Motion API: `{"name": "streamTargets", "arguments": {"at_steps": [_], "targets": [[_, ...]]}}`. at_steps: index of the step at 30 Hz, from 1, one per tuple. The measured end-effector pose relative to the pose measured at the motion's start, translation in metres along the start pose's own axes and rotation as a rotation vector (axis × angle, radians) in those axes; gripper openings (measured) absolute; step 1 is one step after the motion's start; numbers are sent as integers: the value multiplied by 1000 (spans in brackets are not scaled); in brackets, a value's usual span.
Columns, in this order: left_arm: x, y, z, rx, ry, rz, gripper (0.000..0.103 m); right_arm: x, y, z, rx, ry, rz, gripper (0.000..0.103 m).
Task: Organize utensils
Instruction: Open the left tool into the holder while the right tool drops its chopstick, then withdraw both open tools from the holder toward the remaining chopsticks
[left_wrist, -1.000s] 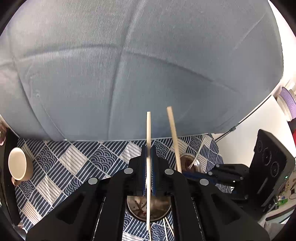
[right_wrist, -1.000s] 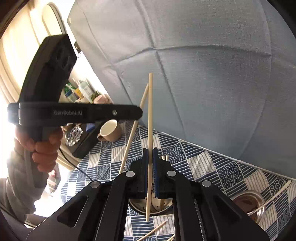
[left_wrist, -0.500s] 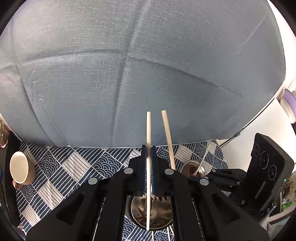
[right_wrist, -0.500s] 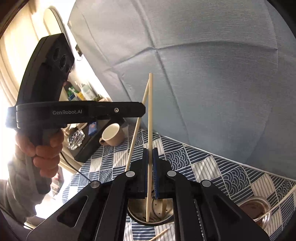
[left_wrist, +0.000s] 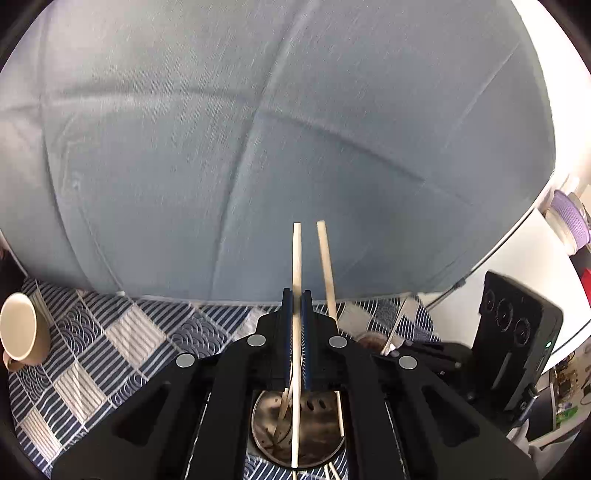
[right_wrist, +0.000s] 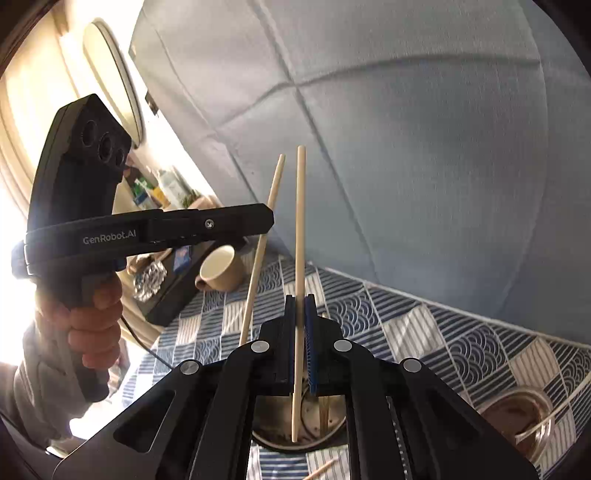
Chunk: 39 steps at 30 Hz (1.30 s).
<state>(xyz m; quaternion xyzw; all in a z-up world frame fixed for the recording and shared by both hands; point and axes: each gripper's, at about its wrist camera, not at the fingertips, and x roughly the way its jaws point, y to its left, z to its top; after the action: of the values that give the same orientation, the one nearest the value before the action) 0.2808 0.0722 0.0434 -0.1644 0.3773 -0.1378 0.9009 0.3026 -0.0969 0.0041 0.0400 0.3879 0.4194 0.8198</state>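
My left gripper (left_wrist: 296, 300) is shut on a pale wooden chopstick (left_wrist: 296, 258) that stands upright. Its lower end hangs over the mouth of a perforated metal utensil holder (left_wrist: 321, 417) on the patterned cloth. My right gripper (right_wrist: 300, 303) is shut on a second chopstick (right_wrist: 300, 221), also upright over the holder (right_wrist: 267, 441). The two chopsticks stand close side by side. In the right wrist view the left gripper (right_wrist: 267, 221) comes in from the left with its chopstick (right_wrist: 263, 247). Several utensils stand inside the holder.
A blue and white patterned cloth (left_wrist: 122, 332) covers the table below a blue padded backrest (left_wrist: 258, 147). A beige cup (right_wrist: 221, 267) lies at the left. A glass bowl (right_wrist: 524, 417) with a pale utensil sits at the right. A loose chopstick (right_wrist: 321, 470) lies by the holder.
The two upright chopsticks have drawn closer together. Both grippers have tipped slightly, and the holder's mouth shows larger beneath them. Both grips stay the same.
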Motion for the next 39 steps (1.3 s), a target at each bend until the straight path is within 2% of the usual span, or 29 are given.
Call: {"name": "streamTargets", "arguments": {"at_steps": [5,12,16,20,26,30,32,35,39], "targets": [[0,-9,3,38,-16,-3,5,3,-2,-3,0,-4,-9,5],[8,-9,-36,87,-65,-19,5,11,-4,-21,4,7,-12,5],[15,-9,-67,134,-9,11,5,14,-4,-32,6,31,-18,5],[14,0,-81,116,37,24,5,12,-5,-38,18,61,-35,8],[-3,8,-83,94,27,54,5,2,-4,-41,26,61,-69,9],[-22,16,-84,72,2,86,24,-12,-3,-42,28,53,-106,11],[-30,20,-87,59,5,99,37,-22,-2,-44,33,41,-122,24],[-39,27,-93,44,10,115,42,-34,0,-46,27,28,-140,31],[-47,37,-109,20,60,122,59,-48,4,-52,14,26,-165,39]]}}
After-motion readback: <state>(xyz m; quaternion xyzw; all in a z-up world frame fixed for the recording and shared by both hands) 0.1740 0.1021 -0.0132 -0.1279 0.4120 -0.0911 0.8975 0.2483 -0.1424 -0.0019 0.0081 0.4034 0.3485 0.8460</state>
